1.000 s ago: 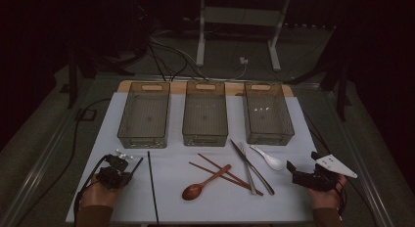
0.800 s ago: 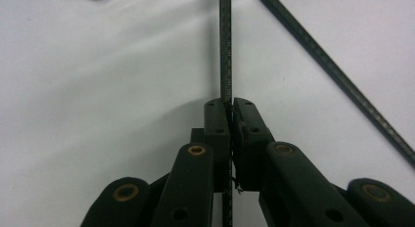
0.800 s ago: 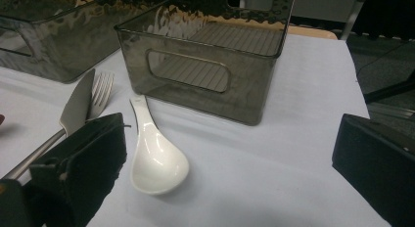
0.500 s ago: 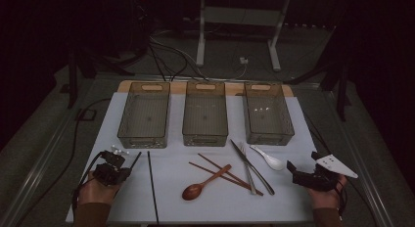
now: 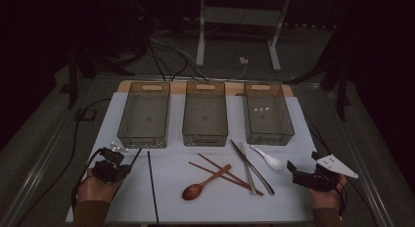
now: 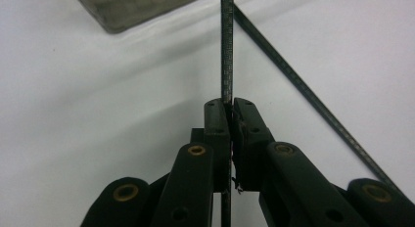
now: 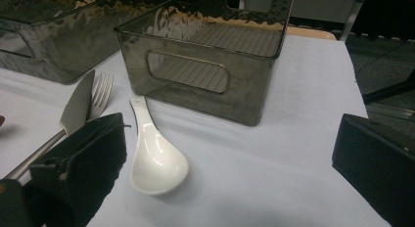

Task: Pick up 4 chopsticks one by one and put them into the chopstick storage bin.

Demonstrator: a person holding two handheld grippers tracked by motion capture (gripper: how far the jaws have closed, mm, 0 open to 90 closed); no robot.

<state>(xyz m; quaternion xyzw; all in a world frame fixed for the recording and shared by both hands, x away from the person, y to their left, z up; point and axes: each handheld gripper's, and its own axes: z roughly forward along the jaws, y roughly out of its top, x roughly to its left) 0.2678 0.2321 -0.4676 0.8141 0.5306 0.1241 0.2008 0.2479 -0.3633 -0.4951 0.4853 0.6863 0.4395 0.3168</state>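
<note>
High view: a bench (image 5: 293,207) covered in white carries three smoky translucent plastic bins in a row along its far side. The left bin (image 5: 145,114) and the middle bin (image 5: 205,113) look empty; the right bin (image 5: 267,113) shows a few small pale specks on its floor that are too small to identify. In front of the bins lie a brown wooden spoon (image 5: 204,182), a pair of reddish-brown wooden chopsticks (image 5: 226,174), a metal knife (image 5: 252,160), a metal fork (image 5: 248,169) and a white ceramic soup spoon (image 5: 267,158). A thin black chopstick (image 5: 153,186) lies alone near the left hand. The left tool (image 5: 126,164), at the bench's near left, grips a second thin black chopstick (image 5: 135,157) that points toward the left bin. The right tool (image 5: 296,172), bearing a grey three-cornered plate, hovers at the near right, just beside the soup spoon.

Left gripper view: the left tool (image 6: 230,105) has its jaws pressed together, pinching the second black chopstick (image 6: 226,46), which runs straight up between them. The other black chopstick (image 6: 313,100) lies diagonally on the white surface. A corner of the left bin (image 6: 137,9) appears at the top.

Right gripper view: the right tool (image 7: 230,153) has its jaws spread wide, holding nothing. The soup spoon (image 7: 156,158) lies bowl-up between them, nearer the left jaw. The knife (image 7: 73,112) and fork (image 7: 100,95) lie side by side beyond. The right bin (image 7: 205,65), with a cut-out handle and a ribbed floor, stands behind the spoon.
</note>
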